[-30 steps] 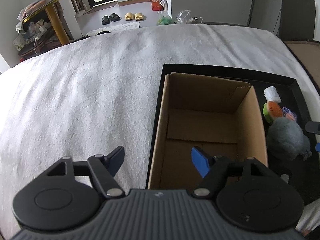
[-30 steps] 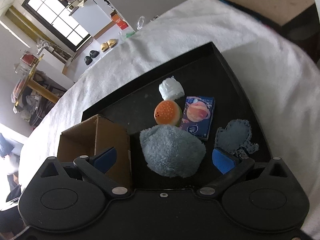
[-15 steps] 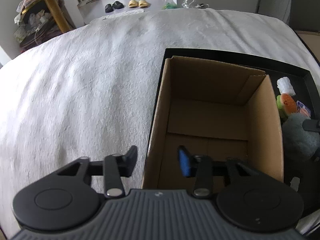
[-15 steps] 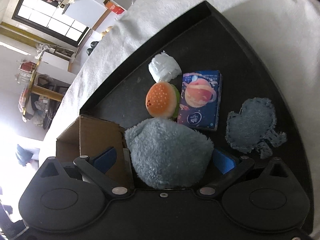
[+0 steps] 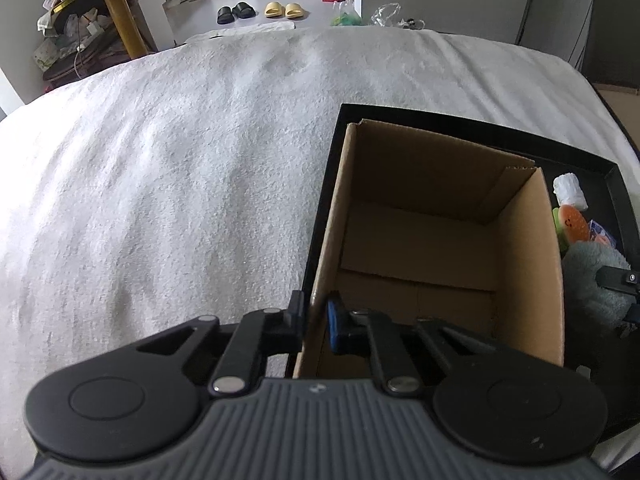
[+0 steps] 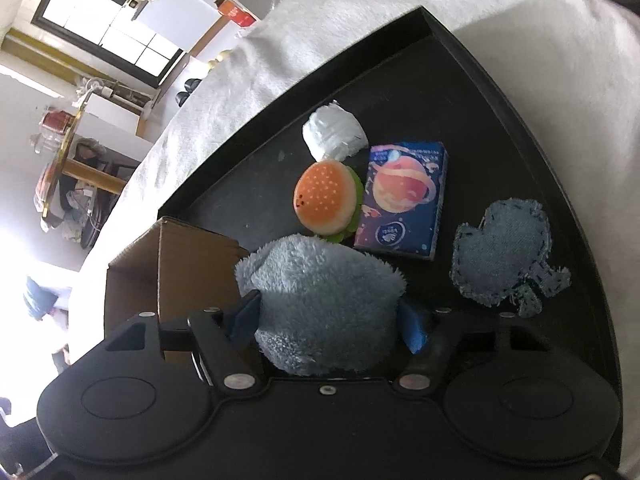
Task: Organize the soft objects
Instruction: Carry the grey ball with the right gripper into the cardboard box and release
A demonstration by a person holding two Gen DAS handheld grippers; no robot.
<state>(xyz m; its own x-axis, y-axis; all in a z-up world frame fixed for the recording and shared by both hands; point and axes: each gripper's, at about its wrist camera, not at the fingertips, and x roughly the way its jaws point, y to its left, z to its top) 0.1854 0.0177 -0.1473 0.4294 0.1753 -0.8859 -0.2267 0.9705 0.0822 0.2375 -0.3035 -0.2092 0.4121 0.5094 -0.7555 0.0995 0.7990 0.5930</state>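
Two tongs, left tongs (image 5: 316,322) pinching cardboard box (image 5: 440,240) wall, right tongs (image 6: 326,320) gripping fluffy blue plush (image 6: 320,300)

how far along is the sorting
Done: nothing; the box is empty. In hand: the left gripper pinches the box wall, and the right gripper is shut on the fluffy blue toy. Left: burger, white roll, denim piece, on the tray.

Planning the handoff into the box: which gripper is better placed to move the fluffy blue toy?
Right. The right gripper straddles the fluffy blue toy; the left gripper pinches the cardboard box wall.
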